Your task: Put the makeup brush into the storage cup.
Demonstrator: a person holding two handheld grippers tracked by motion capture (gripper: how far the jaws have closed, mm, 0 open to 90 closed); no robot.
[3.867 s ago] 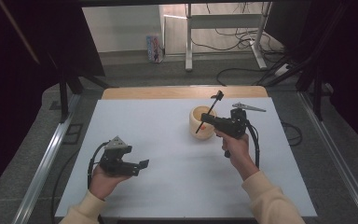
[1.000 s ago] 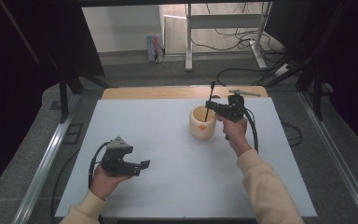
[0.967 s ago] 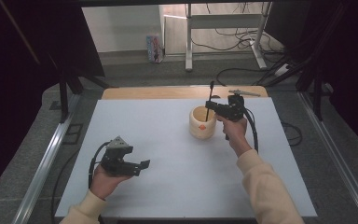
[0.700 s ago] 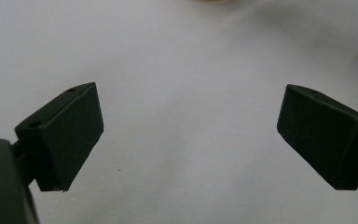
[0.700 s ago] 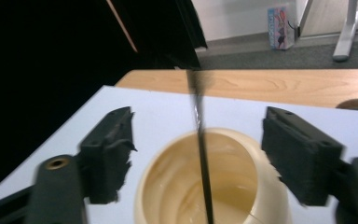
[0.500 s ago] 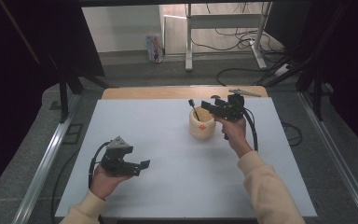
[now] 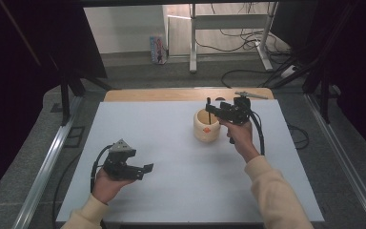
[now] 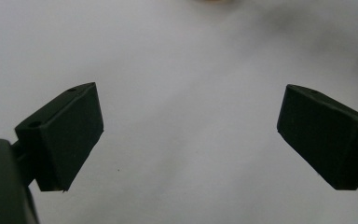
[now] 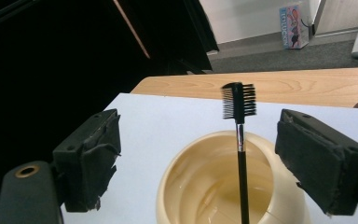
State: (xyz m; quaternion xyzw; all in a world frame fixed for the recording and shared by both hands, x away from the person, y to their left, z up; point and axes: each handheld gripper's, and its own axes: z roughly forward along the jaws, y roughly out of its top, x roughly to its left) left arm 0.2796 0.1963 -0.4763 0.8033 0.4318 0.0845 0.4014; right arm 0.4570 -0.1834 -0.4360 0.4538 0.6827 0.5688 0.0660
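You wear cream sleeves, and your black grippers carry grey three-cornered plates and looping black cables.

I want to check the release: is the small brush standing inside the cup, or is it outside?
Inside. The brush stands nearly upright in the cream cup, bristles up, and the right gripper is open, its jaws apart from the handle.

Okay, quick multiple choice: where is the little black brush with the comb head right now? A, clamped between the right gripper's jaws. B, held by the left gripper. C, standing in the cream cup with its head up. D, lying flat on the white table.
C: the brush stands in the cream cup, head up, between the open jaws of the right gripper, neither jaw touching it.
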